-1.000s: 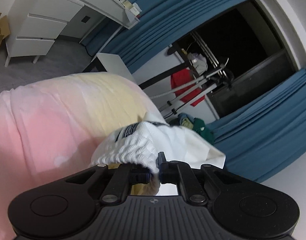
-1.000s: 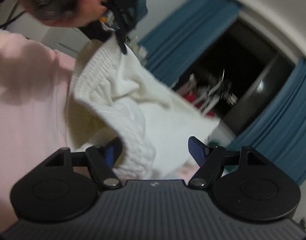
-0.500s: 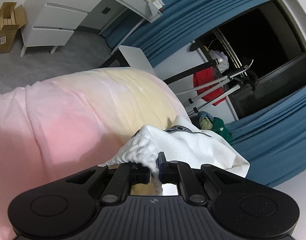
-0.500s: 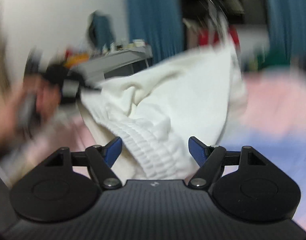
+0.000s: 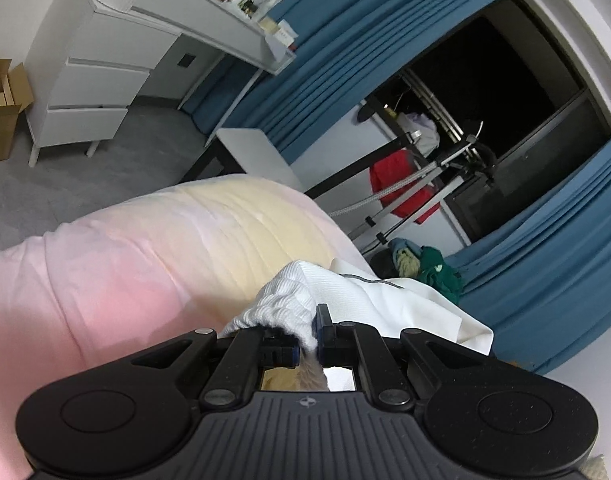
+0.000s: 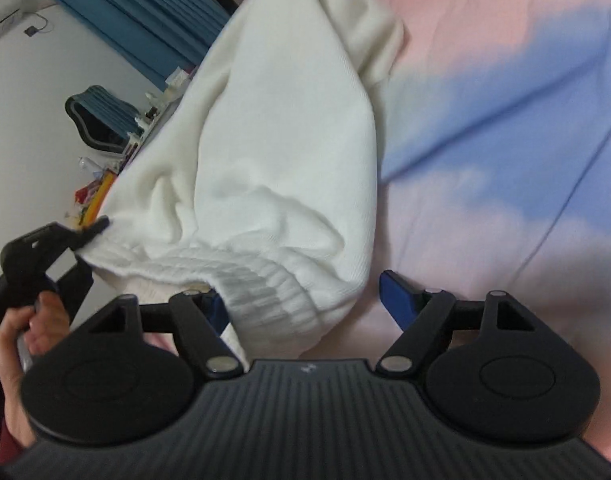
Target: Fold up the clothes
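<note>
A white knit garment (image 6: pixel 273 152) with a ribbed waistband hangs over the pink, yellow and blue bedspread (image 6: pixel 485 128). My left gripper (image 5: pixel 307 336) is shut on the ribbed edge of the white garment (image 5: pixel 305 296); in the right wrist view it (image 6: pixel 93 232) pinches the band's left corner. My right gripper (image 6: pixel 305 300) is open, its blue pads wide apart, with the ribbed band lying between them against the left pad.
A white drawer unit (image 5: pixel 97 80) and a cluttered desk (image 5: pixel 225 12) stand beyond the bed. Blue curtains (image 5: pixel 345 60), a drying rack with a red garment (image 5: pixel 401 184) and a pile of green clothes (image 5: pixel 429 268) are at the far right.
The right gripper has swung round and now looks down along the garment onto the bedspread. The left gripper has kept its hold and the garment has dropped lower over the bed.
</note>
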Demonstrator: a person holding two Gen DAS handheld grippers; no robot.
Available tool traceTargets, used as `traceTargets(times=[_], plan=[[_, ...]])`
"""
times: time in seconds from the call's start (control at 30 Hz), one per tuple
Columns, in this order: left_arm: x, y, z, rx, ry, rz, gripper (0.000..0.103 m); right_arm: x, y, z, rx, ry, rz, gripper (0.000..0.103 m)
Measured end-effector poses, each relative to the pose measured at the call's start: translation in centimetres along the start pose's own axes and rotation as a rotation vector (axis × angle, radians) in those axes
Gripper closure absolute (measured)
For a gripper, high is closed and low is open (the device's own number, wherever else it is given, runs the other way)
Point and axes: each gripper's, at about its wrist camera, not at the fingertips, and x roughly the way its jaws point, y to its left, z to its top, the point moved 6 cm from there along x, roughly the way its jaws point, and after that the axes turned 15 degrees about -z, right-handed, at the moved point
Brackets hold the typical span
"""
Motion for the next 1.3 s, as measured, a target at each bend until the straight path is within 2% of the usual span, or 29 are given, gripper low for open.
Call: traceTargets(times=[0.1,0.27,0.33,0.4,0.5,0.6,0.7,0.77,0.83,0.87,0.9,0.93,0.97,1.0,1.17,1.23,1.3], plan=[[0.2,-0.8,1.9,0.042,-0.001,0.021,0.096,-0.6,1.1,-0.8,0.032,0.027,0.074,0.052],[0.3,-3.1,8.2,0.14,-0.04,0.046,0.096,-0.1,6.9,-3.6,-0.022,0.082,0.194,0.057],[0.4,-4.7,10.9,0.22,-0.06,0.064,0.096,0.3,9.5,-4.7,-0.038,0.107,0.256,0.058],[1.1,-5.3,12.7,0.297,-0.065,0.112,0.095,1.2,12.5,-6.3,-0.057,0.138,0.305,0.058],[4.0,-3.4,13.1,0.376,-0.024,0.231,0.095,4.1,16.1,-8.2,-0.107,0.18,0.31,0.058],[6.7,0.3,11.4,0.375,0.066,0.321,0.094,6.4,17.0,-9.2,-0.141,0.201,0.272,0.057],[6.9,2.9,9.8,0.318,0.089,0.321,0.089,6.6,16.9,-9.3,-0.183,0.207,0.266,0.054],[6.2,3.1,9.1,0.343,0.096,0.334,0.086,5.6,16.7,-9.2,-0.228,0.204,0.254,0.052],[5.1,2.4,8.6,0.389,0.096,0.342,0.077,4.2,16.5,-9.0,-0.276,0.187,0.253,0.044],[4.3,2.0,8.2,0.412,0.098,0.347,0.07,3.5,16.4,-8.9,-0.3,0.178,0.253,0.036],[3.5,1.6,7.8,0.434,0.101,0.352,0.061,2.7,16.3,-8.8,-0.323,0.168,0.253,0.019],[2.7,1.1,7.4,0.456,0.097,0.355,0.055,1.9,15.8,-8.5,-0.332,0.158,0.249,0.013],[1.6,0.4,7.0,0.477,0.087,0.362,0.047,1.2,15.2,-8.2,-0.337,0.148,0.243,0.015],[0.5,-0.2,6.5,0.497,0.076,0.369,0.044,0.4,14.7,-7.8,-0.341,0.137,0.237,0.015],[-4.0,-5.3,2.5,0.54,0.044,0.309,0.04,-3.0,11.9,-5.8,-0.358,0.059,0.187,0.015],[-4.9,-7.9,0.1,0.565,0.053,0.28,0.039,-4.6,10.3,-4.9,-0.36,0.009,0.154,0.015],[-5.5,-10.4,-2.6,0.548,0.072,0.228,0.038,-5.6,9.2,-3.5,-0.364,-0.036,0.112,0.015]])
